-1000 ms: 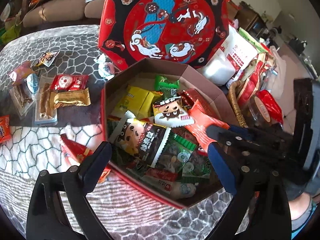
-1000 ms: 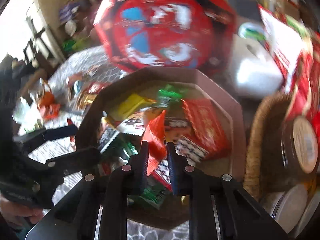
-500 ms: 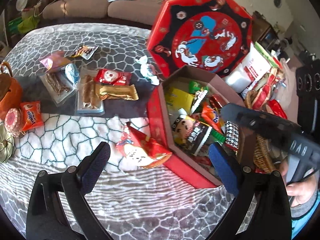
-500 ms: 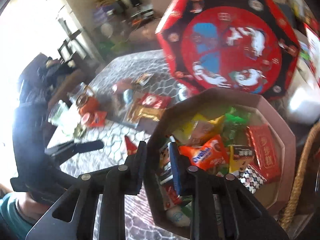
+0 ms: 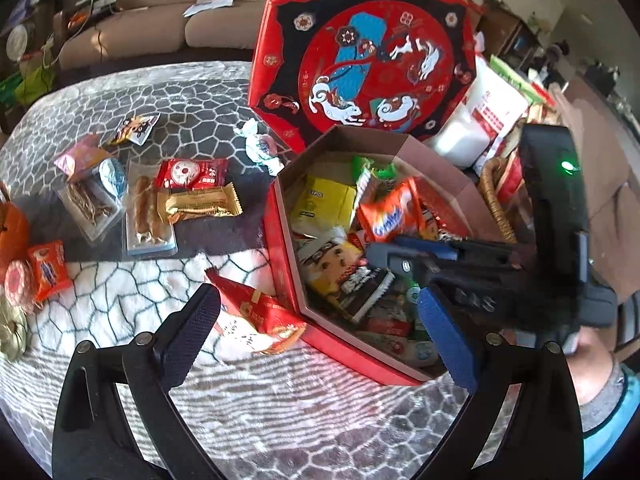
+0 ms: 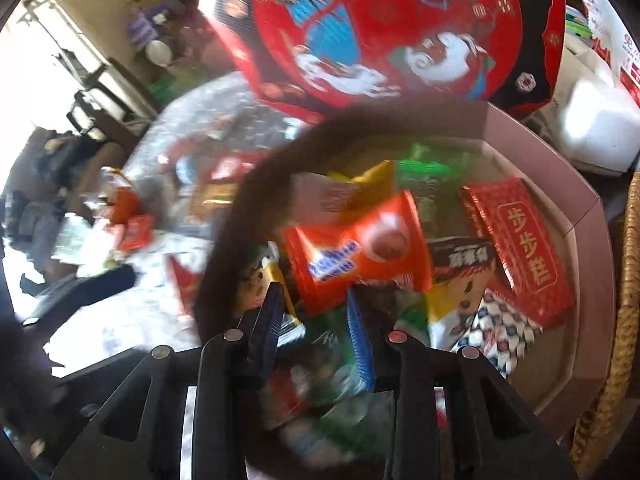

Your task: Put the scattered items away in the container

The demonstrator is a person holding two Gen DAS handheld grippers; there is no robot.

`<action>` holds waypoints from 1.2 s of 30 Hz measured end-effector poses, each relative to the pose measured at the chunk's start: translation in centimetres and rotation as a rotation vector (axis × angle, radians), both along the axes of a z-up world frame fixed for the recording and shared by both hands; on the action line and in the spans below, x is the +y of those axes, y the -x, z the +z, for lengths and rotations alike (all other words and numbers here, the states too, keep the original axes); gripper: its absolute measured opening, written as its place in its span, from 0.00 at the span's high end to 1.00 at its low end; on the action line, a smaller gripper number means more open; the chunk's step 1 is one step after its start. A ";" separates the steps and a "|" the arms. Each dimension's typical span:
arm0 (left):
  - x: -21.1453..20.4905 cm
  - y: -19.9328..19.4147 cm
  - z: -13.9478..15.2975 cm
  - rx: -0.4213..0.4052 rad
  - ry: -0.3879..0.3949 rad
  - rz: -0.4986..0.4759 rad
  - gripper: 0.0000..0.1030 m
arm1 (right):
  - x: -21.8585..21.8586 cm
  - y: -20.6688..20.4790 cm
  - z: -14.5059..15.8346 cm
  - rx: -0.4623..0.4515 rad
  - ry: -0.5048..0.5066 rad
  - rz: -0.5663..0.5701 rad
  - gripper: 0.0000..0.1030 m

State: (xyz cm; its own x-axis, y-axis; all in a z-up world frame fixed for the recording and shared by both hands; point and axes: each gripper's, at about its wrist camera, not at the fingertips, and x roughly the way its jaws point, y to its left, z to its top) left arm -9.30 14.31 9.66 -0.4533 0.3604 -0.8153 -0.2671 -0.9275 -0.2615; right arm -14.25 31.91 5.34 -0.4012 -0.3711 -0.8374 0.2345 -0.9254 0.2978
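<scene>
beige sofa (image 5: 168, 12) at back, white paper (image 5: 208, 4) on cushion. wicker basket (image 5: 494, 196) right of box, white bag with red print (image 5: 488, 120) behind it. orange pumpkin-shaped object (image 5: 12, 236) at far left edge. grey-white patterned cloth (image 5: 280, 400) underneath.

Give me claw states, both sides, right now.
Left claw: open, empty, above the red packet.
Right claw: open, empty, over the box; orange packet lies inside.
</scene>
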 end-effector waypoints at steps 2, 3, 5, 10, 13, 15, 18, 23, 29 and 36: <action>-0.1 0.2 -0.1 0.001 0.005 0.003 0.04 | 0.4 1.0 -0.3 0.008 -0.012 -0.026 0.70; -0.4 0.3 -0.1 0.001 0.000 0.007 0.04 | 0.6 1.4 -0.3 0.006 -0.009 -0.036 0.70; -1.1 0.4 -0.2 0.004 0.002 0.019 0.04 | 0.8 2.3 0.0 0.002 -0.011 -0.045 0.69; -4.8 0.4 -1.3 0.005 0.021 0.089 0.02 | 0.8 2.4 3.6 0.086 0.038 -0.070 0.48; -6.9 0.1 -2.5 -0.012 0.008 0.114 0.02 | 0.4 3.2 4.4 0.126 0.020 -0.097 0.34; -7.3 -0.3 -3.1 -0.008 0.027 0.103 0.02 | 0.2 4.2 3.4 0.091 -0.004 -0.096 0.35; -7.1 -0.8 -3.7 0.017 0.061 0.059 0.02 | -0.9 5.6 0.6 -0.031 -0.096 -0.080 0.44; -8.5 -0.8 -4.3 0.016 0.039 0.054 0.02 | -1.9 2.2 3.8 0.096 -0.010 -0.045 0.43; -9.7 -1.9 -4.3 0.022 0.064 0.027 0.02 | -10.5 0.4 5.8 0.072 -0.030 0.294 0.30; -9.8 -3.0 -4.6 0.009 0.016 0.014 0.02 | -17.8 1.3 1.5 -0.063 -0.259 0.473 0.30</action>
